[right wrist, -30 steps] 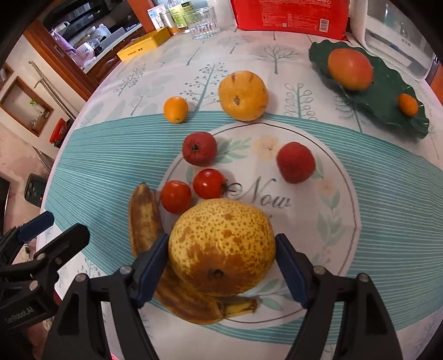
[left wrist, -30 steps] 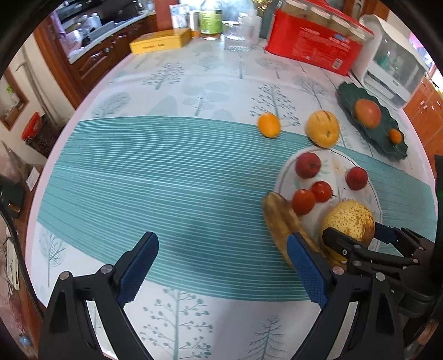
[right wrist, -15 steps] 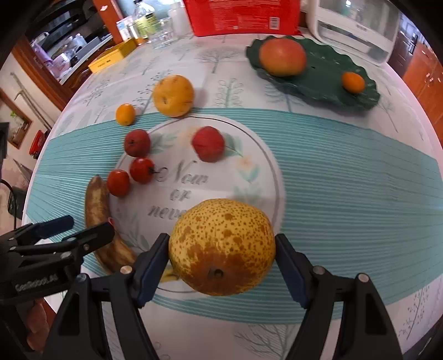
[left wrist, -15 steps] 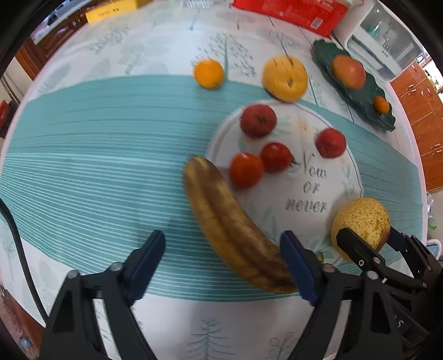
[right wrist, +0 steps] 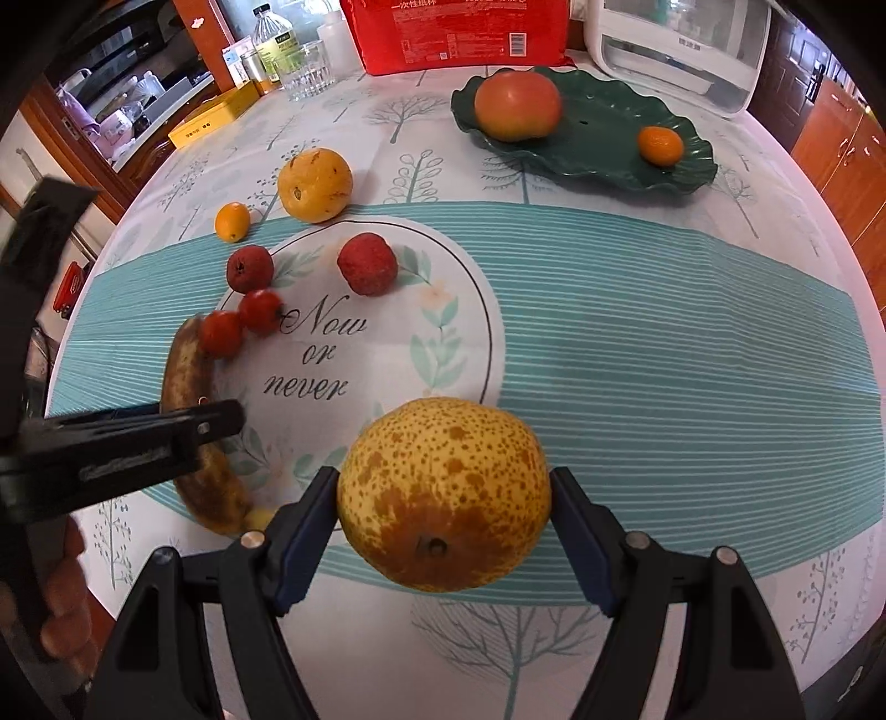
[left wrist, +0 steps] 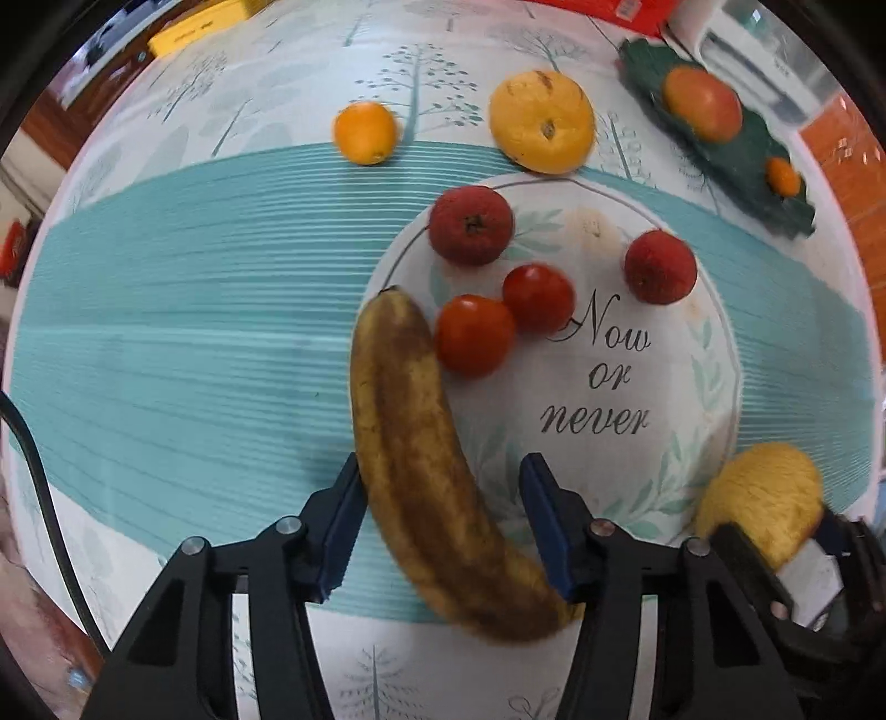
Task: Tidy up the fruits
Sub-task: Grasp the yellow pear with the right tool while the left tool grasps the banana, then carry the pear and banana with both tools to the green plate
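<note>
My right gripper [right wrist: 443,531] is shut on a speckled yellow pear [right wrist: 443,493] and holds it above the table's near side; the pear also shows in the left wrist view [left wrist: 758,498]. My left gripper [left wrist: 443,520] is open, its jaws on either side of a brown-spotted banana [left wrist: 421,454] that lies on the cloth; its left pad [left wrist: 343,515] touches the banana. The banana also shows in the right wrist view [right wrist: 194,387]. A green leaf-shaped dish [right wrist: 609,149] at the back right holds a big red-orange fruit [right wrist: 518,105] and a small orange [right wrist: 659,145].
On the printed round "Now or never" patch [left wrist: 609,360] lie two red fruits [left wrist: 470,224] and two tomatoes [left wrist: 476,335]. A yellow fruit [left wrist: 542,128] and small orange [left wrist: 365,132] sit behind. A red box [right wrist: 459,33], glass [right wrist: 307,69] and white appliance [right wrist: 675,44] stand at the back.
My left gripper has moved forward over the banana and its jaws have narrowed around it. My right gripper has lifted the pear and carried it back and right, off the round patch.
</note>
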Available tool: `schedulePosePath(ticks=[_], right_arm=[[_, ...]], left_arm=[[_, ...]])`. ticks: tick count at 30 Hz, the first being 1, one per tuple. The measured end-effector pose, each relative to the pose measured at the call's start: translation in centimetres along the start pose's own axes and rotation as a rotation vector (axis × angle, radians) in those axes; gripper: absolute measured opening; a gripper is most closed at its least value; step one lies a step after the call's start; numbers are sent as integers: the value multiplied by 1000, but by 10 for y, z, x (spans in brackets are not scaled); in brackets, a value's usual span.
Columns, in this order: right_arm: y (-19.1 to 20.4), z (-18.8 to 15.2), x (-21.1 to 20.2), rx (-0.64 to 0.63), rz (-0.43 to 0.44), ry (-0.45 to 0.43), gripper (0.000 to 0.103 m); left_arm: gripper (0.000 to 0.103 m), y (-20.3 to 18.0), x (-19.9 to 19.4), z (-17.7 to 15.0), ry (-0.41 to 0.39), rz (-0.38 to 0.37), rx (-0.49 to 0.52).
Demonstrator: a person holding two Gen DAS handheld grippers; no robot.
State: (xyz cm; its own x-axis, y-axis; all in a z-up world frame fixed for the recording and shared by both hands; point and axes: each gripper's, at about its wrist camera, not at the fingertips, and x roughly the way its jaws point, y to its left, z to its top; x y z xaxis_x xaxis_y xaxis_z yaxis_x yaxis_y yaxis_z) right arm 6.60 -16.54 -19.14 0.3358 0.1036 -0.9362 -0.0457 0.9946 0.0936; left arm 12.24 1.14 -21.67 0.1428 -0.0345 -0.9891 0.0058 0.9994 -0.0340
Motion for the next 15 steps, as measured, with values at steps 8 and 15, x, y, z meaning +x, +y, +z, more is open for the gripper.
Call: schedulePosePath(ticks=[8,15], right_arm=[[-8,-6,-12,-19,5,-22,75],[-14,-10,-26,-42,23,-46,75]], left_arm=[[36,-10,-7,-16,-29,-1,20],[34,-3,-22,-53,-36,-81,-56]])
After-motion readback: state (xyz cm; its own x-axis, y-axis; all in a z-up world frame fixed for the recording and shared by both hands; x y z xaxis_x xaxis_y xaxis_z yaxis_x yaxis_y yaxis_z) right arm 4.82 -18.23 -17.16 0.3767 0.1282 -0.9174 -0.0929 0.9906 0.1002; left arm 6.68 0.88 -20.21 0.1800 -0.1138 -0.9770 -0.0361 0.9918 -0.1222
